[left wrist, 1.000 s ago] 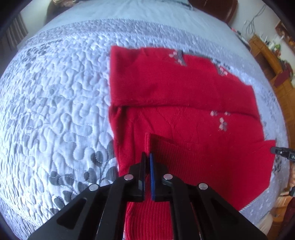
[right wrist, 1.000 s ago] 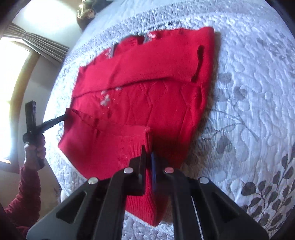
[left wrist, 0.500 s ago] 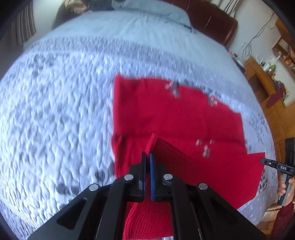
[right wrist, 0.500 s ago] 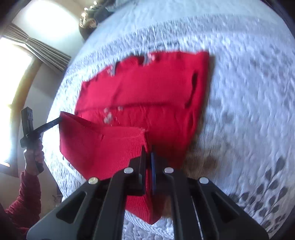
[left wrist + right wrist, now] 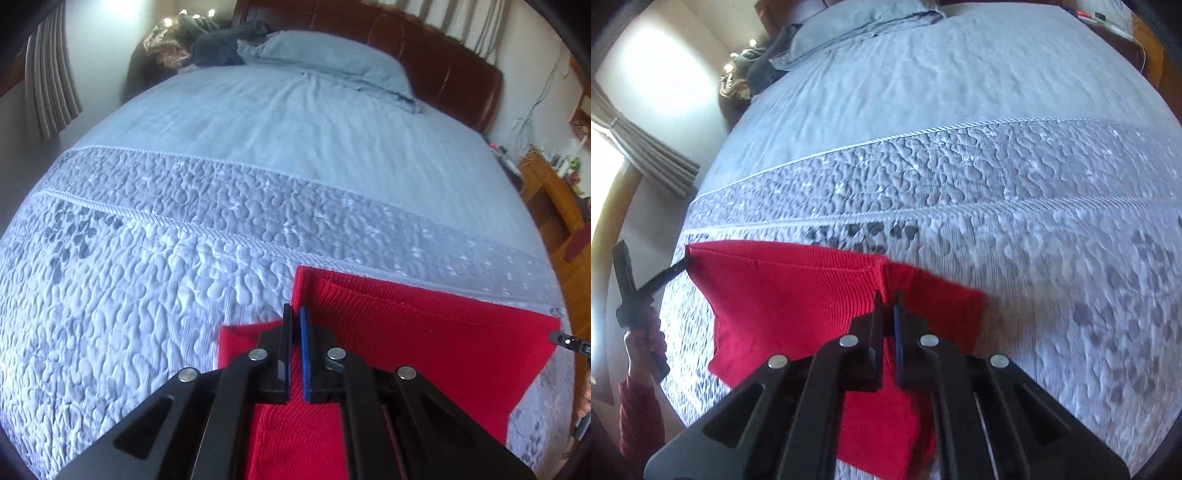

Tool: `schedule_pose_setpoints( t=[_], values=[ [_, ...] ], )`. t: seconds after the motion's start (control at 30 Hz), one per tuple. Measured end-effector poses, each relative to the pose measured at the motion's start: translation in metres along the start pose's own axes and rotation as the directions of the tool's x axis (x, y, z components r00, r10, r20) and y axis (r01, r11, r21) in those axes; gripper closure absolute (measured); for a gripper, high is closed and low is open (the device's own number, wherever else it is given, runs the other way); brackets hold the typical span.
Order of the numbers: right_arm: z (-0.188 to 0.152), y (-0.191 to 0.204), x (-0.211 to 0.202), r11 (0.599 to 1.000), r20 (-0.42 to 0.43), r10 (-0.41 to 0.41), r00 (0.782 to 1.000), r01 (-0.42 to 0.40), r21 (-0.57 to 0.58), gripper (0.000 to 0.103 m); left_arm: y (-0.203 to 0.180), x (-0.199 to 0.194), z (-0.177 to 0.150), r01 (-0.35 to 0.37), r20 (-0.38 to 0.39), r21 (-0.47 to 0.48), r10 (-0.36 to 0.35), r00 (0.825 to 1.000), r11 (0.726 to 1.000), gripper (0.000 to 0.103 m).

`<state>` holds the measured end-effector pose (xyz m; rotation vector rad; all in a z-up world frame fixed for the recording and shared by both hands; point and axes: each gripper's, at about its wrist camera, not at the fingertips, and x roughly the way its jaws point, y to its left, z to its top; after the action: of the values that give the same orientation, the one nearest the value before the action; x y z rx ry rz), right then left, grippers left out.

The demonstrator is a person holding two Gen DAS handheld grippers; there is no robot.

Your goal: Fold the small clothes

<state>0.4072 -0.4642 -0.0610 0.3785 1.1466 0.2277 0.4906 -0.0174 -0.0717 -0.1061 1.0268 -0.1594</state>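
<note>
A red knitted sweater lies on the quilted bed, its ribbed hem lifted and stretched over the rest of it. My left gripper is shut on one corner of that hem. In the right wrist view the same red sweater spreads to the left, and my right gripper is shut on the hem's other corner. The left gripper shows there at the far left, its tip on the red corner, held by a hand in a red sleeve. The right gripper's tip pokes in at the left wrist view's right edge.
The pale blue quilted bedspread runs ahead to a smooth sheet and a blue pillow by the dark headboard. A wooden cabinet stands on the right, curtains and a bright window on the left.
Both grippers rose and carried the ribbed hem forward over the sweater, which it now covers; the grey flower pattern is hidden. Both cameras tilted up, so the pillow and headboard show.
</note>
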Motion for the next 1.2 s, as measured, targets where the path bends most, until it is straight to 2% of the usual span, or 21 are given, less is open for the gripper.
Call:
schedule_pose_setpoints(
  t=[0.17,0.3,0.37,0.43,0.47,0.53,0.63,0.77,0.83,0.9,0.97,1.03,1.13,1.2],
  values=[
    [0.018,-0.008,0.061,0.996,-0.075,-0.077,0.994,0.079,0.027,0.100,0.001,0.069,-0.009,-0.105,-0.111,-0.002,0.104,0.988,0.995,0.099],
    [0.008,-0.017,0.099,0.985,-0.135,-0.169,0.976,0.172,0.013,0.099,0.000,0.101,-0.025,-0.162,-0.162,0.044,0.167,0.973,0.986,0.097],
    [0.001,-0.023,0.106,0.980,-0.150,-0.193,0.970,0.198,0.016,0.091,0.002,0.106,-0.030,-0.174,-0.168,0.044,0.179,0.969,0.984,0.093],
    [-0.005,-0.028,0.102,0.978,-0.127,-0.206,0.970,0.210,0.017,0.081,0.007,0.098,-0.032,-0.172,-0.151,0.025,0.174,0.973,0.985,0.085],
    [-0.008,-0.030,0.097,0.979,-0.113,-0.203,0.973,0.206,0.014,0.081,0.010,0.090,-0.033,-0.170,-0.140,0.010,0.170,0.976,0.985,0.081],
    [-0.018,-0.032,0.080,0.984,-0.093,-0.179,0.979,0.181,0.009,0.081,0.018,0.071,-0.035,-0.169,-0.117,-0.011,0.166,0.979,0.986,0.080],
    [-0.042,-0.027,0.047,0.989,-0.078,-0.149,0.986,0.148,-0.026,0.080,0.031,0.038,-0.053,-0.163,-0.123,-0.002,0.161,0.979,0.987,0.074],
    [-0.098,-0.015,0.018,0.995,-0.127,-0.075,0.989,0.065,-0.078,0.078,0.047,-0.006,-0.110,-0.156,-0.157,0.043,0.161,0.974,0.987,0.072],
    [-0.133,-0.010,0.010,0.997,-0.176,-0.018,0.984,0.003,-0.082,0.075,0.049,-0.021,-0.135,-0.133,-0.170,0.044,0.138,0.976,0.990,0.072],
    [-0.163,-0.006,0.006,0.996,-0.205,-0.004,0.979,-0.014,-0.084,0.073,0.049,-0.034,-0.159,-0.119,-0.176,0.046,0.125,0.976,0.992,0.071],
    [-0.179,-0.007,0.005,0.998,-0.214,-0.007,0.977,-0.008,-0.067,0.066,0.047,-0.038,-0.173,-0.107,-0.195,0.056,0.116,0.974,0.993,0.066],
    [-0.190,-0.010,0.011,0.999,-0.234,0.020,0.972,-0.028,-0.031,0.066,0.046,-0.035,-0.184,-0.116,-0.223,0.060,0.127,0.967,0.991,0.064],
    [-0.197,-0.009,0.014,0.996,-0.252,0.086,0.964,-0.085,0.016,0.072,0.046,-0.027,-0.191,-0.098,-0.254,0.025,0.101,0.962,0.995,0.066],
    [-0.195,-0.006,0.019,0.997,-0.261,0.075,0.962,-0.075,0.011,0.076,0.046,-0.020,-0.190,-0.072,-0.271,0.008,0.072,0.960,0.997,0.072]
  ],
)
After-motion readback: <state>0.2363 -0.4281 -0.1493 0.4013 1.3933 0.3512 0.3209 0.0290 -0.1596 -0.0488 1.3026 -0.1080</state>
